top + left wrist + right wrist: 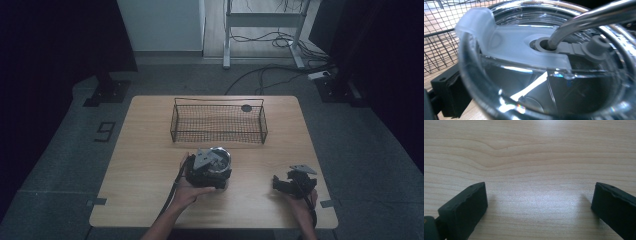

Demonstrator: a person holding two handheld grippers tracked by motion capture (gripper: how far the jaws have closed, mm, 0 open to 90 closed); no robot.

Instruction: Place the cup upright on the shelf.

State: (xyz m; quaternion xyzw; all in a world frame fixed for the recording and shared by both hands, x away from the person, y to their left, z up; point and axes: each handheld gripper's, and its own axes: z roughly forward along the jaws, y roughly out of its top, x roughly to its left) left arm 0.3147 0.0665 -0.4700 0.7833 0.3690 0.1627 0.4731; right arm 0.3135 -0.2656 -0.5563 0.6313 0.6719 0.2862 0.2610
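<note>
**Open jaws over bare wood**

The right hand-held gripper (539,202) looks down at close range on the tabletop (531,152), a pale wood surface with grain lines that run across the frame and bend into a shallow wave left of centre. Its two black jaws rise from the lower corners, set wide apart with nothing between them. Each casts a soft shadow on the wood beside it. A bright sheen lies on the surface between the jaws.

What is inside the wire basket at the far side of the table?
Through the mesh of the wire basket only bare wood of the table shows; nothing lies in it. A dark round spot sits near its far right corner, though whether inside or behind is unclear.
</note>
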